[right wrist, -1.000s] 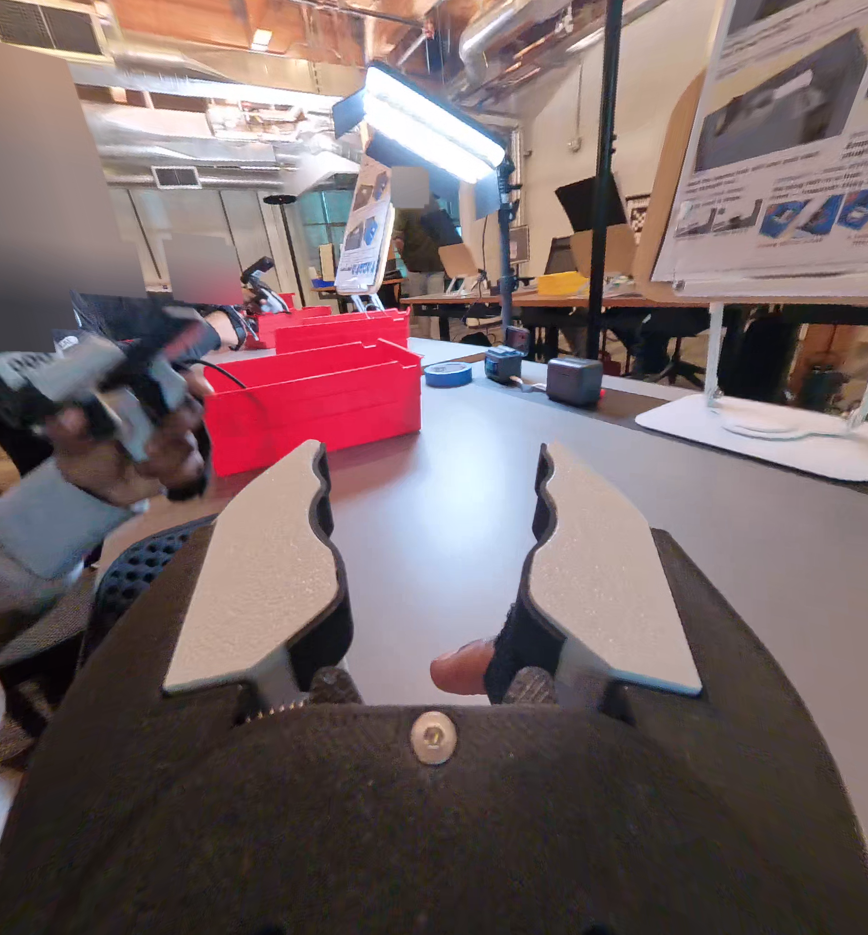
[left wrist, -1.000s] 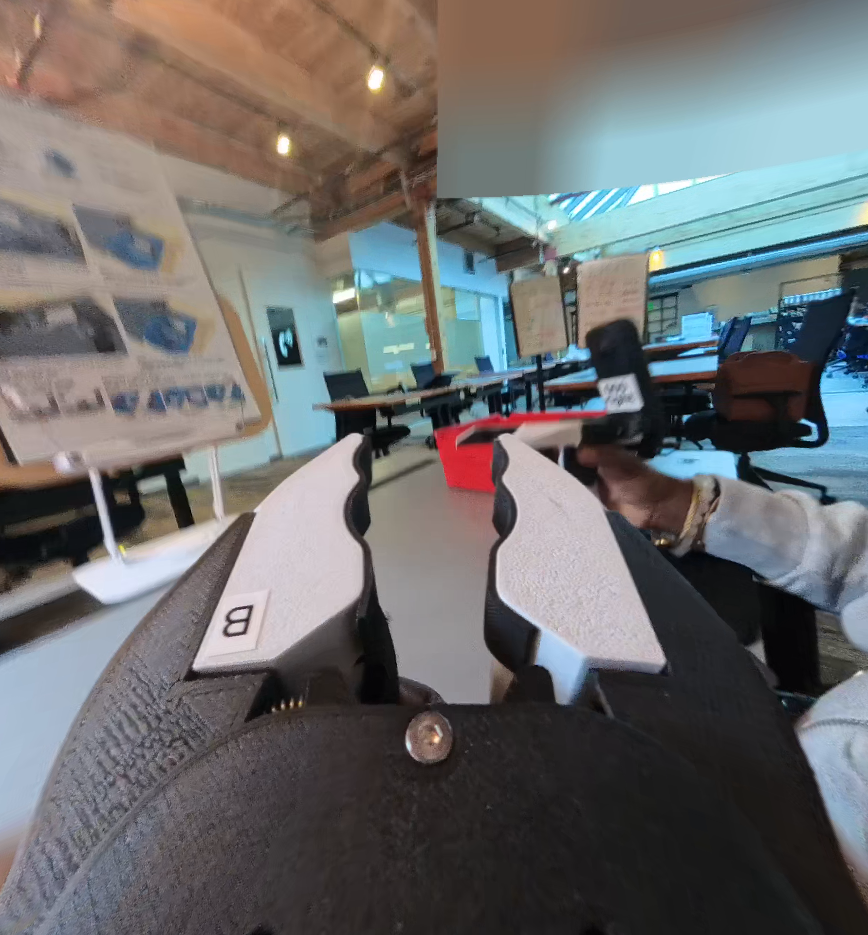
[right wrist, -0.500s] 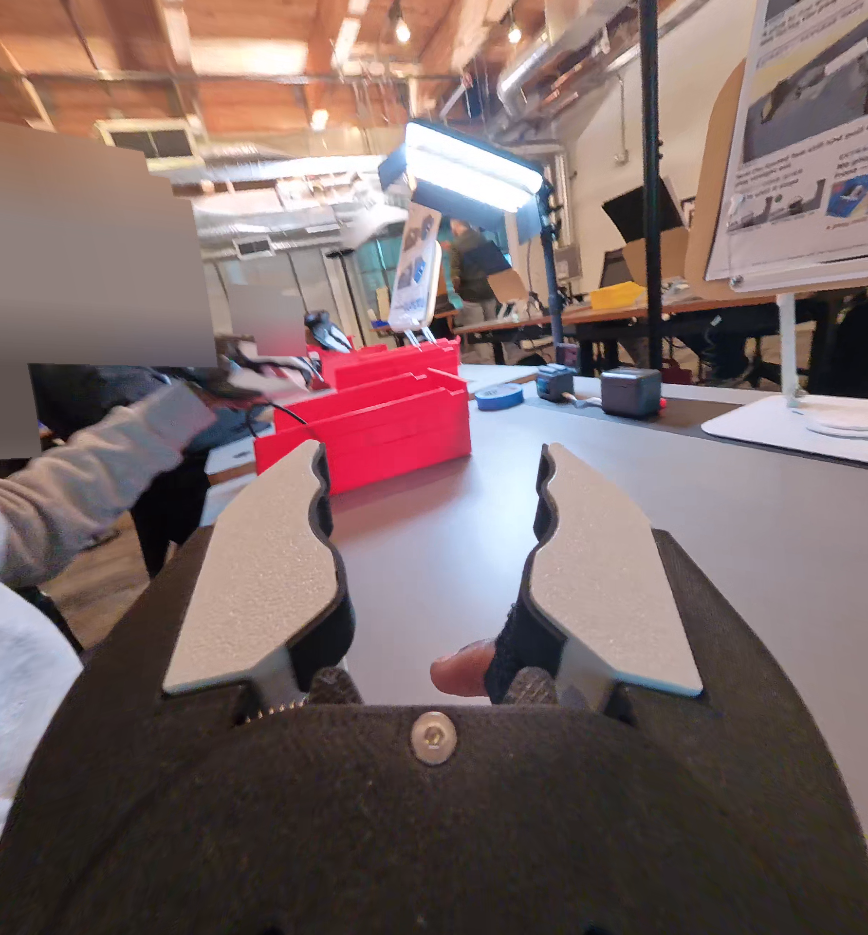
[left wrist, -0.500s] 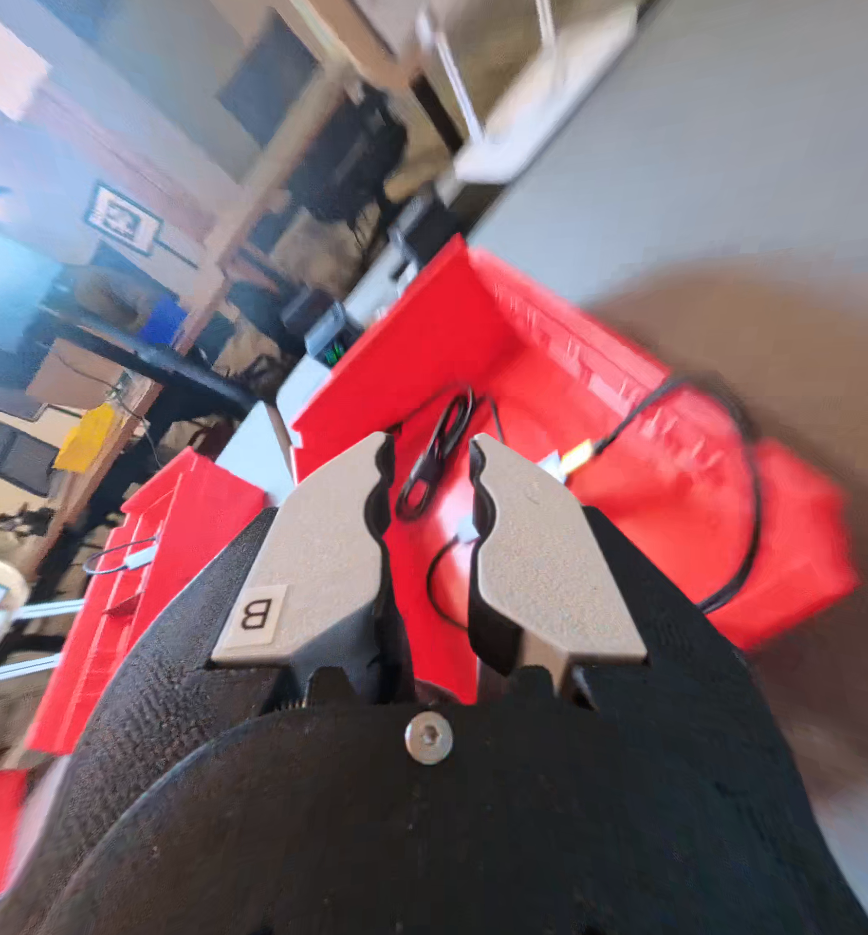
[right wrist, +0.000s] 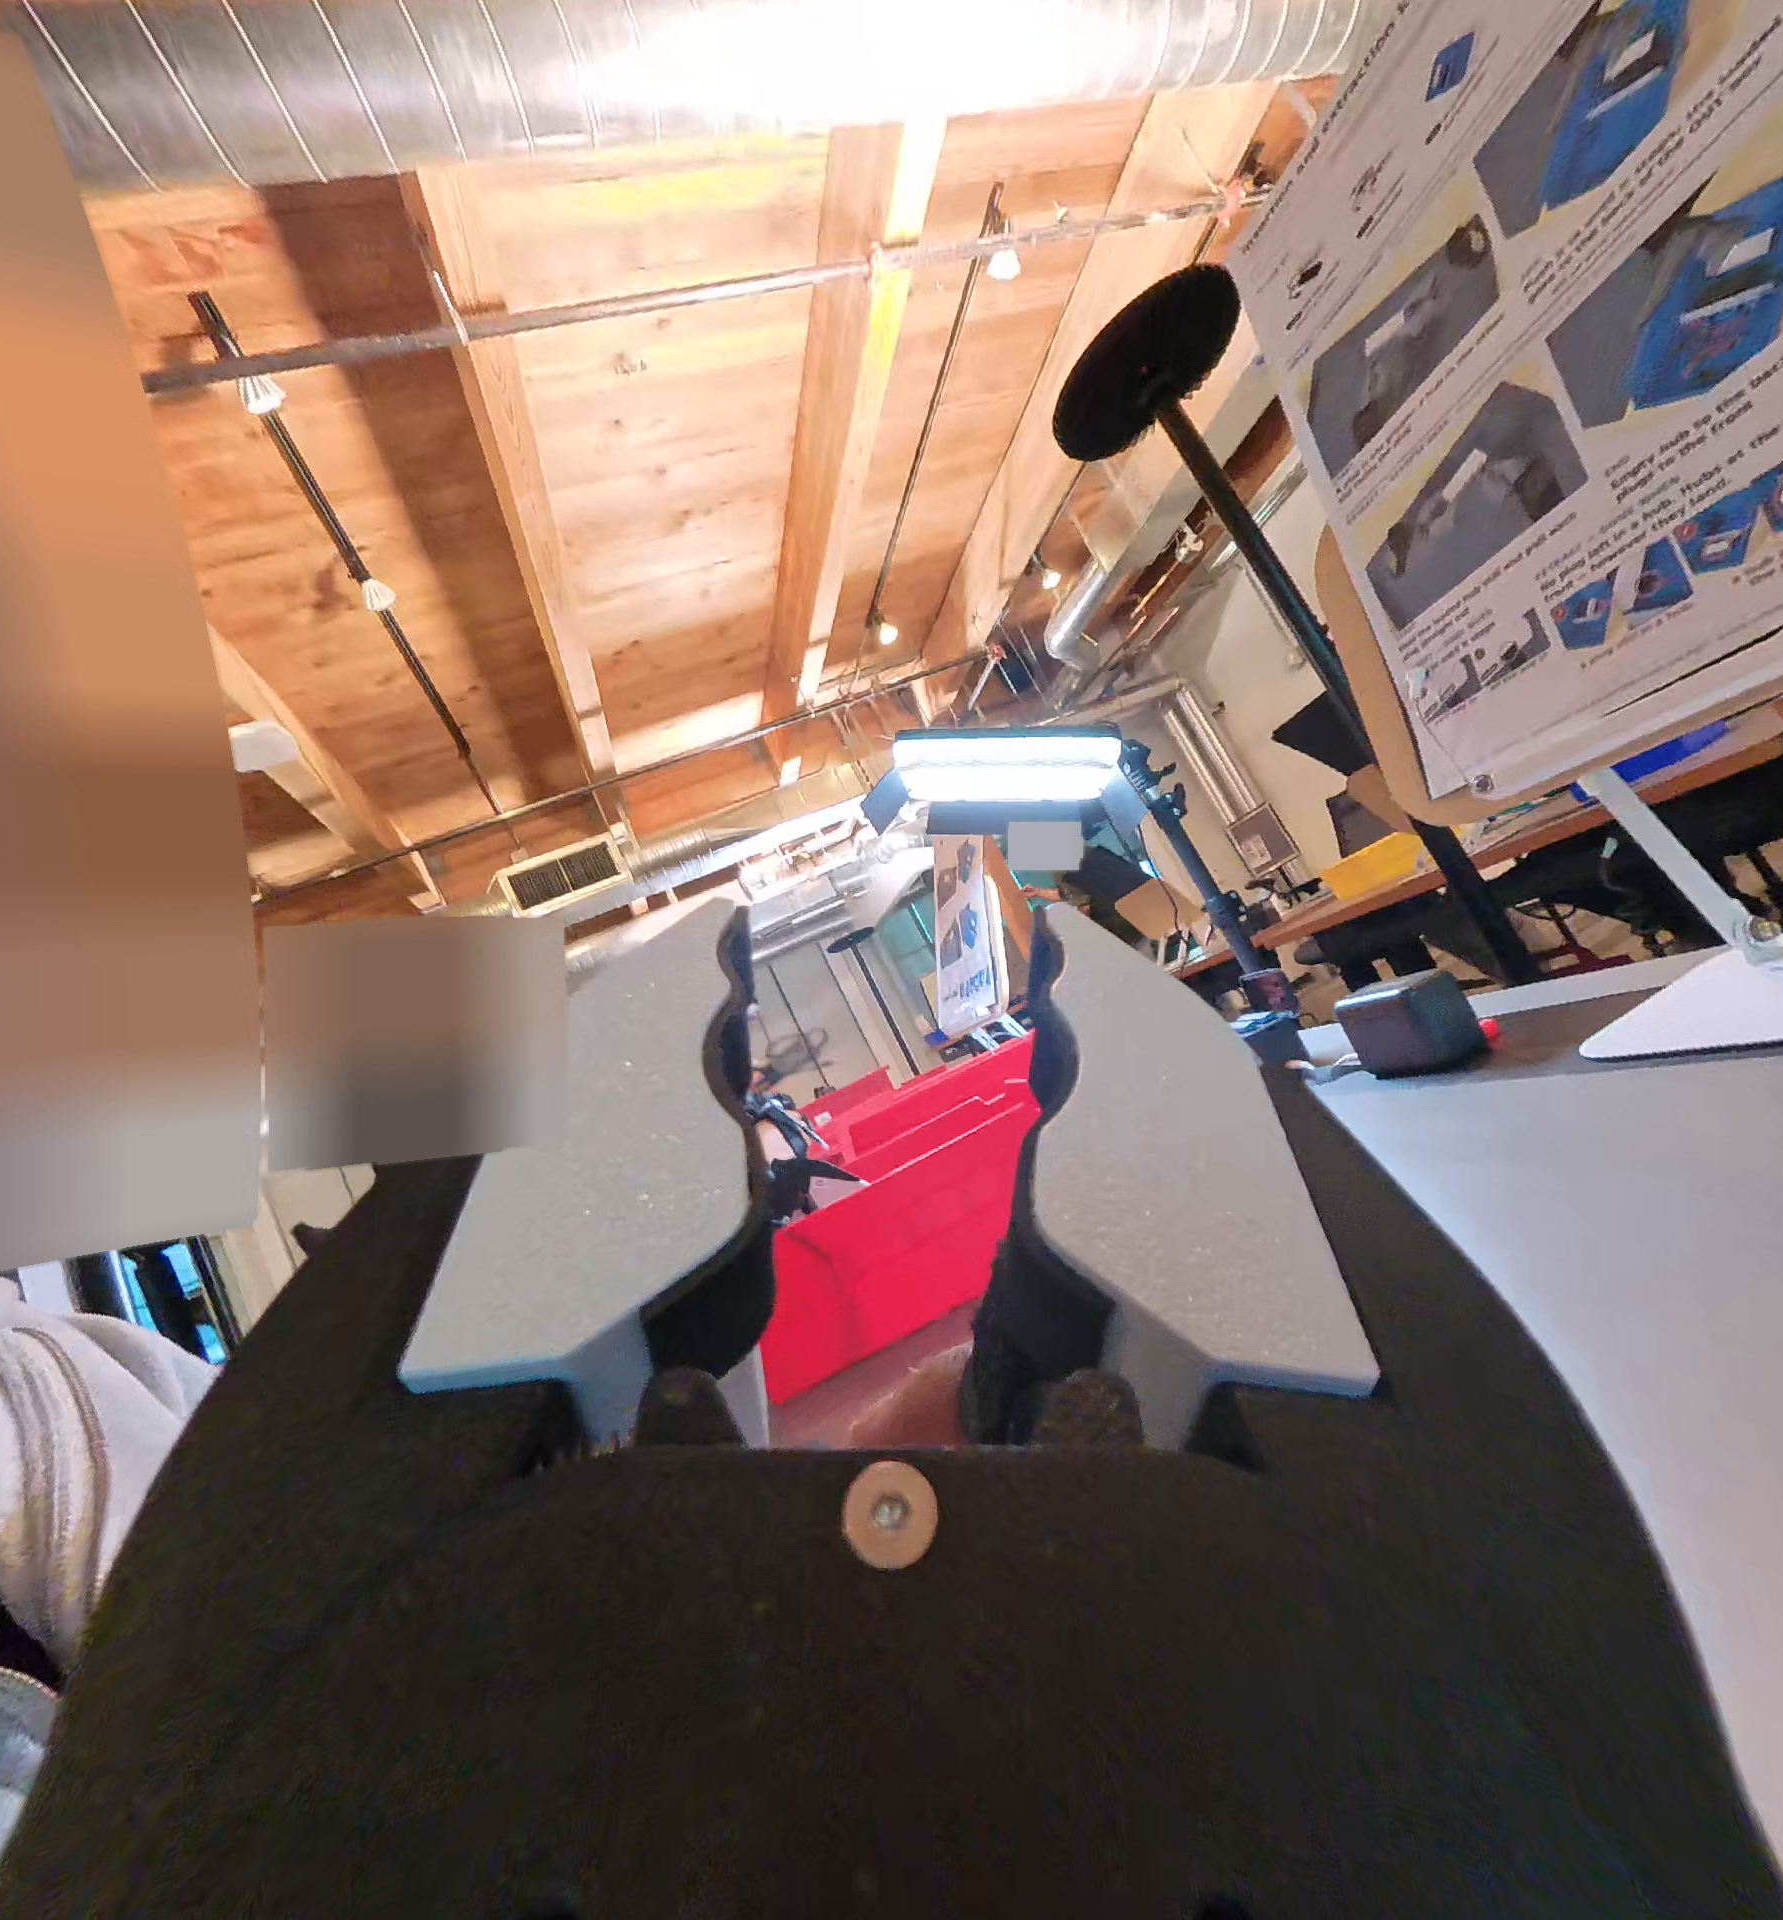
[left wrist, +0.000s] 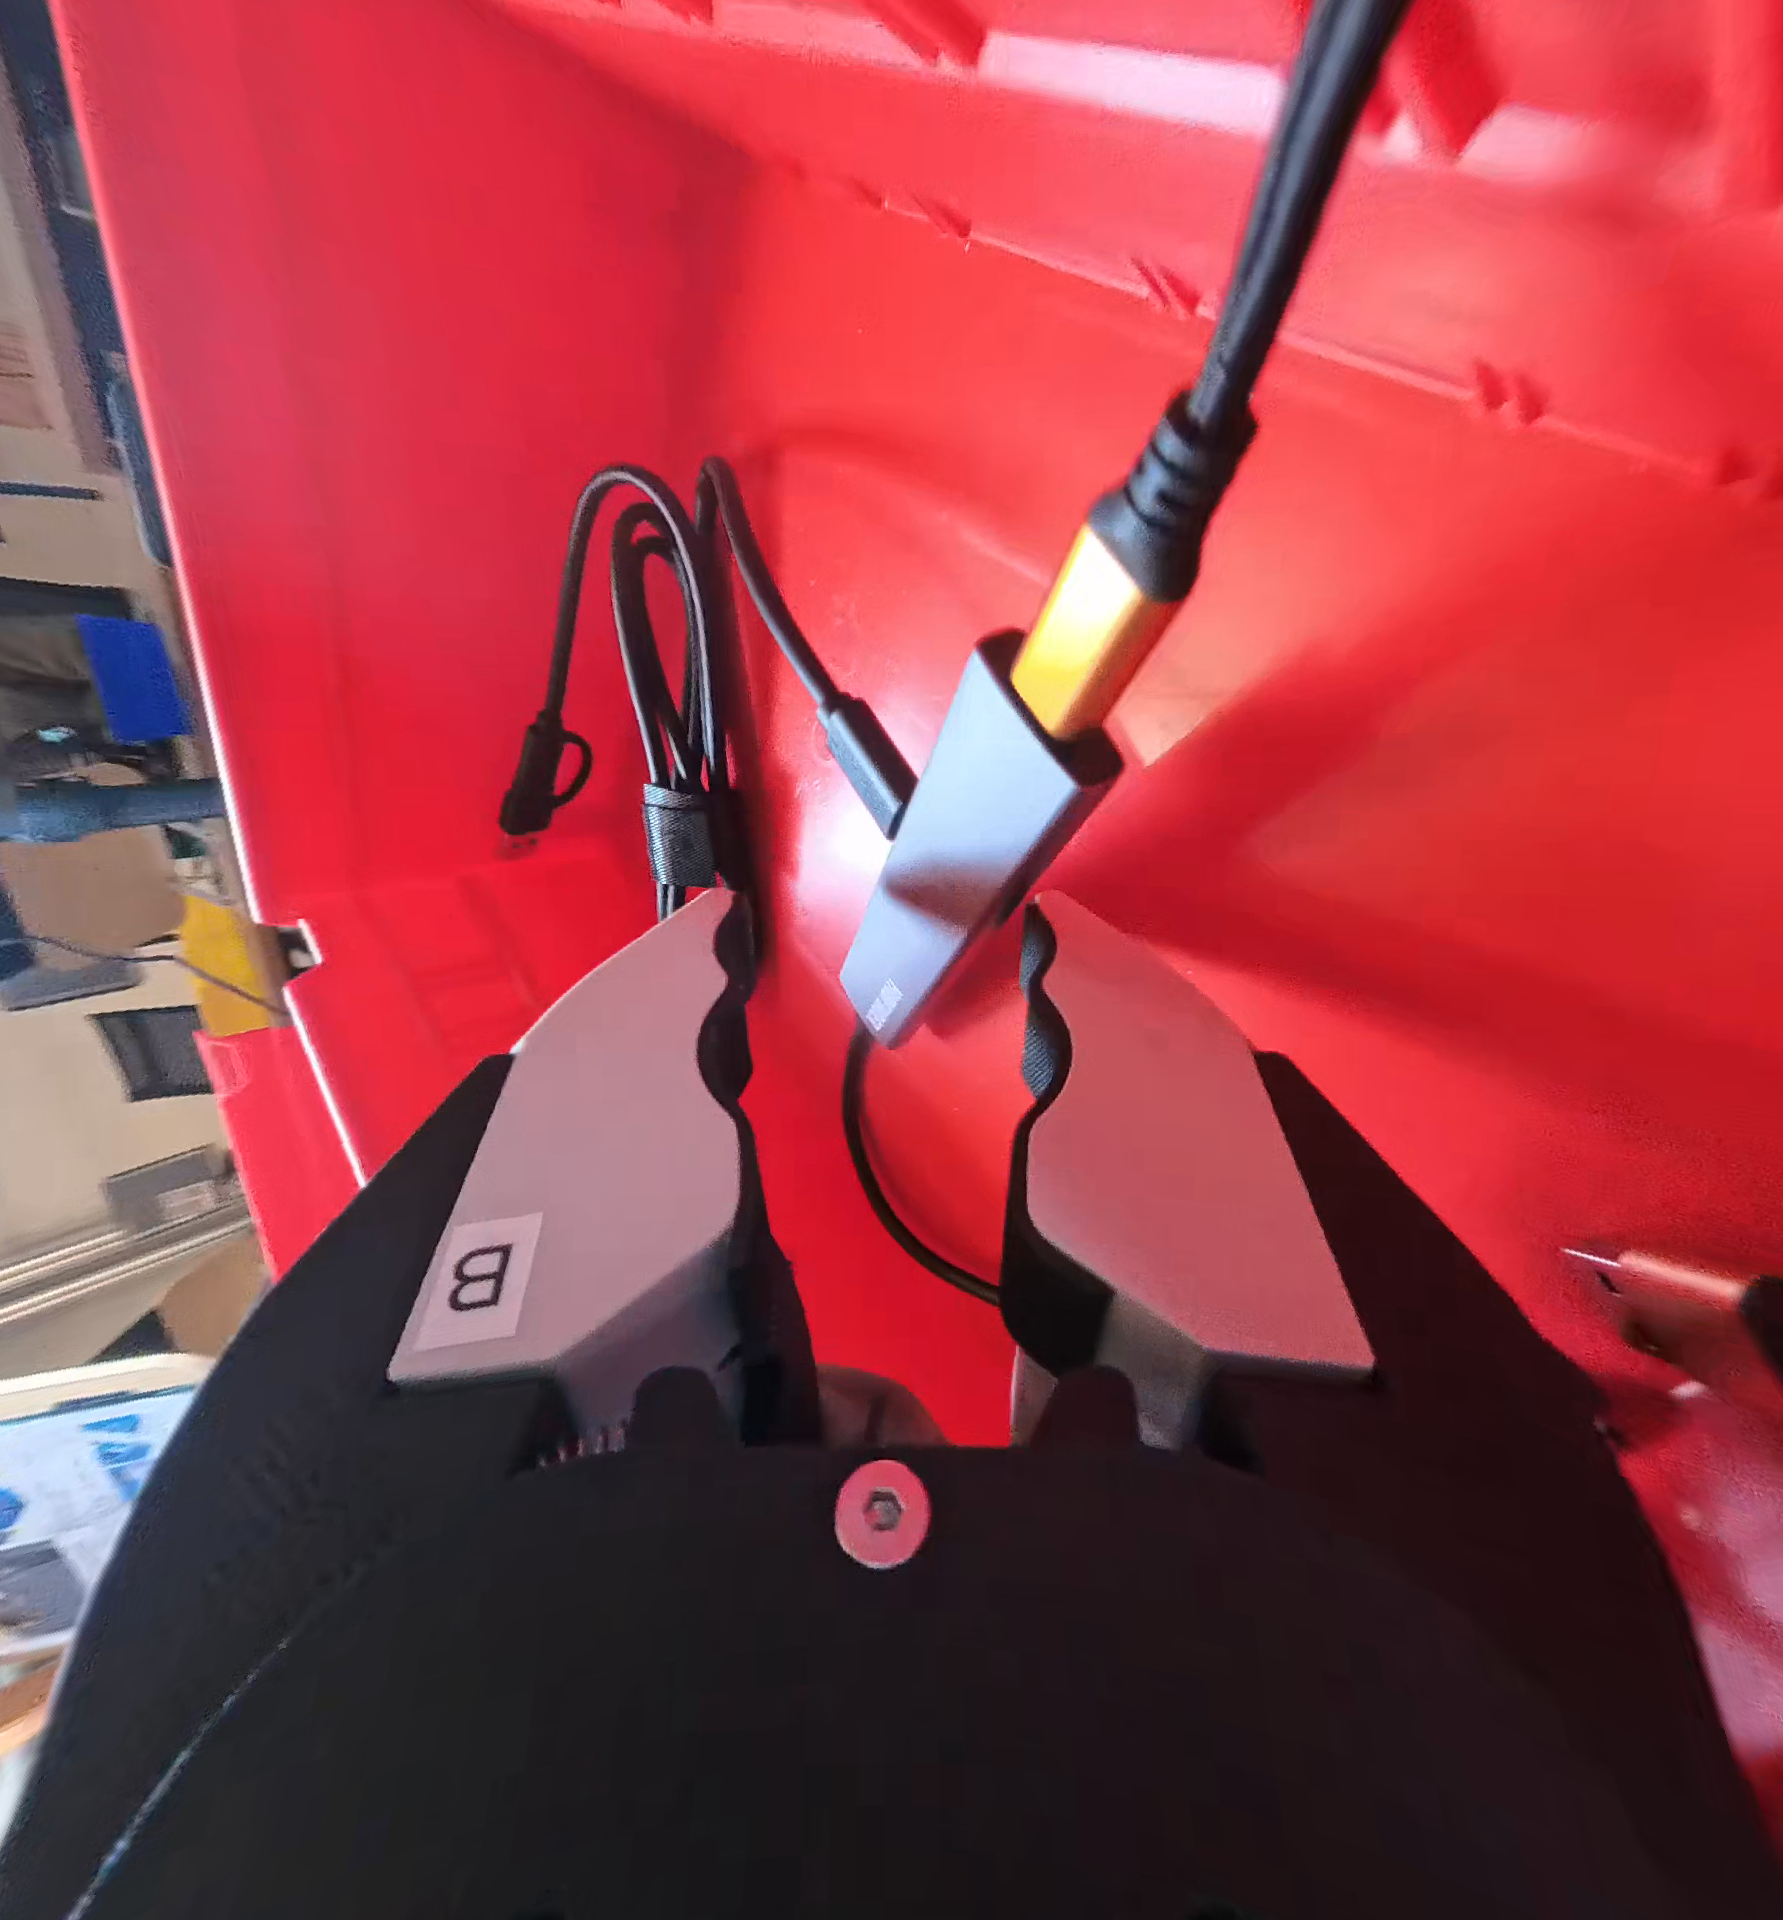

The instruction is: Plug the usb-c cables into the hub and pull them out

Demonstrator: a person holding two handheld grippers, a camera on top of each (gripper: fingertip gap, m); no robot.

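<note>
My left gripper (left wrist: 882,909) is open, low inside a red bin (left wrist: 451,416). A grey hub (left wrist: 980,821) lies on the bin floor, its near end between my fingertips; there is a clear gap to the left pad and the pads do not press on it. A black cable with a gold plug (left wrist: 1084,644) sits in the hub's far end. A black plug (left wrist: 866,764) meets the hub's left side. A tied bundle of black cable (left wrist: 674,821) lies left of it. My right gripper (right wrist: 892,925) is open and empty, tilted up over the grey table (right wrist: 1593,1247).
Another plug (left wrist: 1676,1309) lies at the bin's right. In the right wrist view, red bins (right wrist: 897,1247) stand ahead, with a dark cube (right wrist: 1406,1023), a white stand base (right wrist: 1739,997) carrying a poster board (right wrist: 1593,364), a black pole (right wrist: 1282,582) and a light panel (right wrist: 1001,764). The tips of one gripper are about 55 cm away from the tips of the other.
My left gripper swung down from over the table into the red bin, up to the hub; its jaws narrowed, then widened. My right gripper tilted up and its jaws narrowed.
</note>
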